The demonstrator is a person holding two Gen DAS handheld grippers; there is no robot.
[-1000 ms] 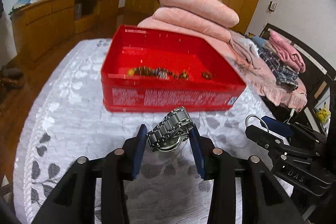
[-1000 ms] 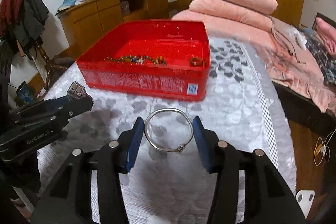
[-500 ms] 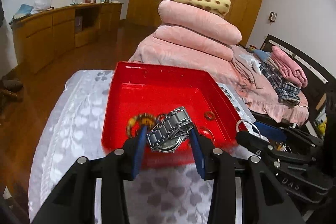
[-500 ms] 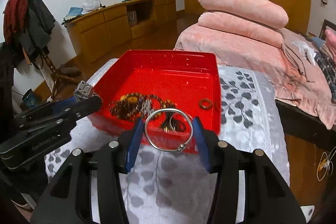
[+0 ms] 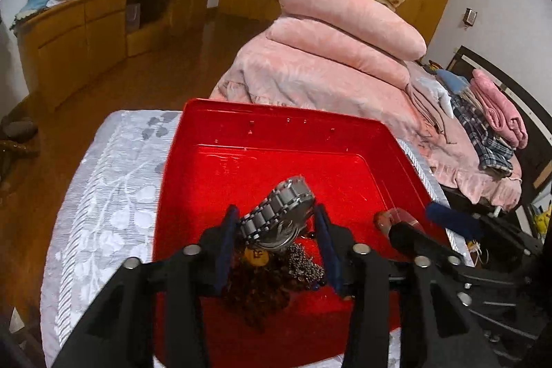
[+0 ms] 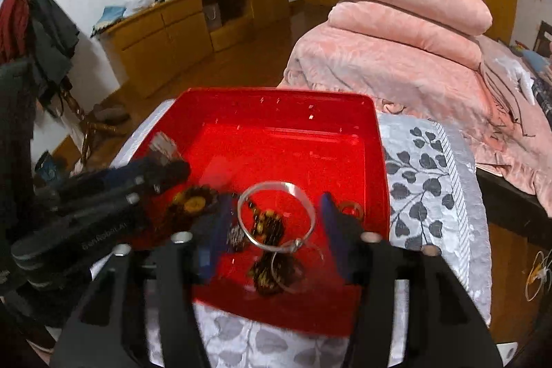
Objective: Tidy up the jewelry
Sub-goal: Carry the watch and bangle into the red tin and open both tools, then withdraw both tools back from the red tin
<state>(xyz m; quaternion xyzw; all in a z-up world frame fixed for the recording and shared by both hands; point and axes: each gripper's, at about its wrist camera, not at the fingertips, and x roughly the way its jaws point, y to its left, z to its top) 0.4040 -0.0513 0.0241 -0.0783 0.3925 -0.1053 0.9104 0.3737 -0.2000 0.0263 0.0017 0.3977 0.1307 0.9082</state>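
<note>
Left gripper [image 5: 276,244]: we see it over the red box [image 5: 276,123], pointing down into it; its jaws have just been opening and stand apart, with the watch [image 5: 281,216] between them. Whether the pads still touch the watch we cannot tell for sure; a gap shows on the right side.
Watch: metal link band, tilted, above the pile of beads [image 5: 262,285] on the box floor.
Right gripper [image 6: 274,230]: we see it over the same box; its jaws have just been opening and stand apart, wider than the bangle [image 6: 276,216].
Bangle: thin silver ring, tilted, between the jaws with clear gaps on both sides; blurred lower edge.
Box: on the surface [image 6: 431,181], which has a white cloth with a leaf pattern; it holds bead bracelets and a small ring [image 6: 352,207] near the right wall.
Behind: pink bedding [image 5: 338,33] stacked beyond the box.
</note>
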